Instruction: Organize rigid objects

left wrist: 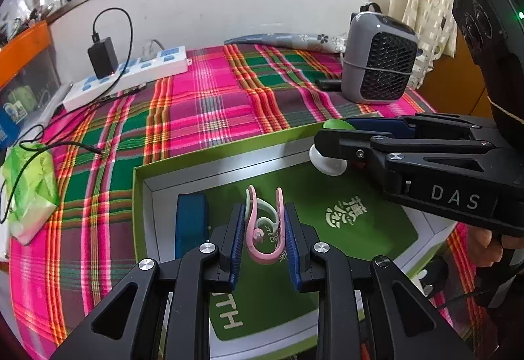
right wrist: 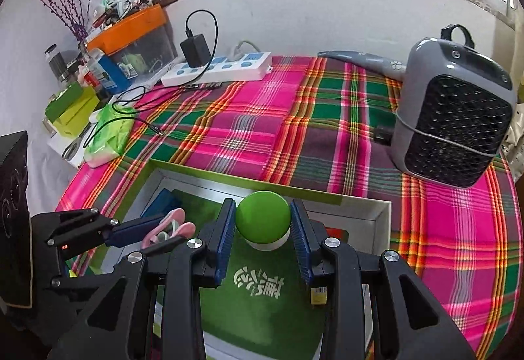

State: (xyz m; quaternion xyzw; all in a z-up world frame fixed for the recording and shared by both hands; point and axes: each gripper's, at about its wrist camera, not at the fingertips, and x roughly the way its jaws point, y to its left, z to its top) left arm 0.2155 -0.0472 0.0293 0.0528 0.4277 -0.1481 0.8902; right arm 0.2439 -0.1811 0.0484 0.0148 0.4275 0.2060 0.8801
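Trouble here would most likely come from both loads arriving over the same green box (left wrist: 144, 176) at once. The left tool (left wrist: 264, 242) is clenched on a pink-and-white clip (left wrist: 262, 225), its blue pads pressing the clip's two sides, and hangs above the box's green insert (left wrist: 360, 229). The right tool (right wrist: 263, 239) grasps a green ball with a white base (right wrist: 263, 221), pinched at its widest part, just inside the box's far wall.

In the left wrist view the right tool sits at about two o'clock from the clip, close by; in the right wrist view the left tool shows at nine o'clock, its tip beside the ball. With the two so near, a careless lowering could knock one tool against the other and jar a grip loose.

The ball looks the riskier piece: it is round and held only along a narrow band, so I judge it could squirt out if bumped, or roll across the insert once let go. The clip is thin and curved, and may twist between the pads.

A blue block (left wrist: 191, 222) already lies in the box at nine o'clock from the clip; dropping the clip too far that way could land it on top. The box rests on a plaid tabletop (left wrist: 203, 104).
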